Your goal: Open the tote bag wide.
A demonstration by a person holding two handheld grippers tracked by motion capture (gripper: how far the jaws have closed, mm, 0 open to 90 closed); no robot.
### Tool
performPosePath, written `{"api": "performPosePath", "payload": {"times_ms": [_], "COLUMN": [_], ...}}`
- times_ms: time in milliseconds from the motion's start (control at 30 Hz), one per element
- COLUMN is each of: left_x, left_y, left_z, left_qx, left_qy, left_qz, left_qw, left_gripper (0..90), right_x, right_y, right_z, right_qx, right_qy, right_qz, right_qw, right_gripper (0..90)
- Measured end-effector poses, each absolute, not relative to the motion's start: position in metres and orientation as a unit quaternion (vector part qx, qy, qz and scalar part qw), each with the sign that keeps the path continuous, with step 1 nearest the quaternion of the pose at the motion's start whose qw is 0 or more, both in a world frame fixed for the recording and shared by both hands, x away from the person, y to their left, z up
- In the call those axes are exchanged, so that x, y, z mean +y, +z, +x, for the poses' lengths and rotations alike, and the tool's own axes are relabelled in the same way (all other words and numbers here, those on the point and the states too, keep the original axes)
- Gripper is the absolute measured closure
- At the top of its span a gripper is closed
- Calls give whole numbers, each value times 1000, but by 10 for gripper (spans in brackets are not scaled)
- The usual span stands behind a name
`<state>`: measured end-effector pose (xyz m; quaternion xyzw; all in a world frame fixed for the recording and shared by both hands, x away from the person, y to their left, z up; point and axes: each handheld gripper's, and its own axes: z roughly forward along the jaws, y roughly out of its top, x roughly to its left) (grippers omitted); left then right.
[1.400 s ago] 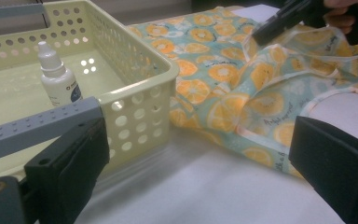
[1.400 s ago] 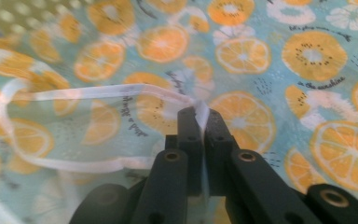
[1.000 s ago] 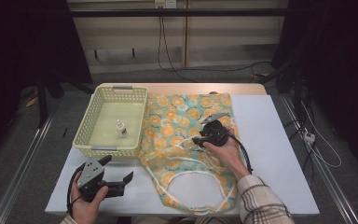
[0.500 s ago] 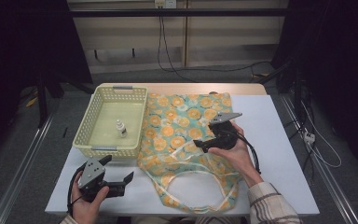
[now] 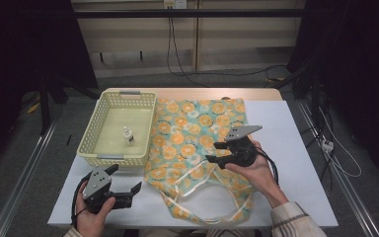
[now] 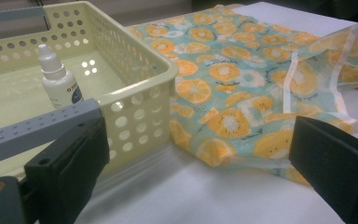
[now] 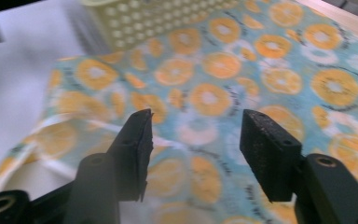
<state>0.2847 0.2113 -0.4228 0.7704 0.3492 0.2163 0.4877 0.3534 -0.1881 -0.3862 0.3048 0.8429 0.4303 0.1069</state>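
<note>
A: High view first. What differs from a second ago?
B: The right hand-held gripper [image 5: 221,152] has shifted right and lifted off the middle of the fruit-print cloth bag [image 5: 193,138]; it now hangs over the bag's right part, jaws pointing left and set apart, nothing between them. The left hand-held gripper [image 5: 127,191] is unchanged at the worktop's [image 5: 301,148] front-left corner, jaws wide, empty.

A: Edges, free room?
B: The yellow basket [image 5: 93,143] sits back-left, and the bag's left edge touches its right wall. A small white bottle [image 5: 127,136] stands upright inside. There is bare white worktop right of the bag and along the front left. The bag's handle loops [image 5: 212,197] lie near the front edge.

A: Left gripper view?
B: Jaws wide apart, holding nothing. Basket corner [image 6: 168,74] is close ahead on the left, bottle [image 6: 60,81] inside it, the bag's near edge [image 6: 233,121] ahead, and open worktop between the jaws.

A: Right gripper view?
B: It's blurred. Jaws are moderately open and empty above the bag's print [image 7: 205,98]. The basket wall [image 7: 168,18] is at the top, bare worktop at left.
</note>
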Motion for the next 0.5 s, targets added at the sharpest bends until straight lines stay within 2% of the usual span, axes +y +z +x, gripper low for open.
{"api": "performPosePath", "payload": {"times_ms": [233,400,500], "left_x": [211,210,210], "left_y": [-423,-423,-423], "left_z": [285,285,285], "left_qx": [349,347,350], "left_qy": [217,215,214], "left_qz": [771,772,771], "left_qw": [487,488,487], "left_gripper": [47,47,48], "right_x": [-174,-170,-170], "right_y": [-391,-417,-427], "right_z": [311,310,317], "right_qx": [876,898,905], "right_qy": [406,356,333], "right_qz": [251,250,249], "right_qw": [68,66,88], "right_gripper": [667,676,627]}}
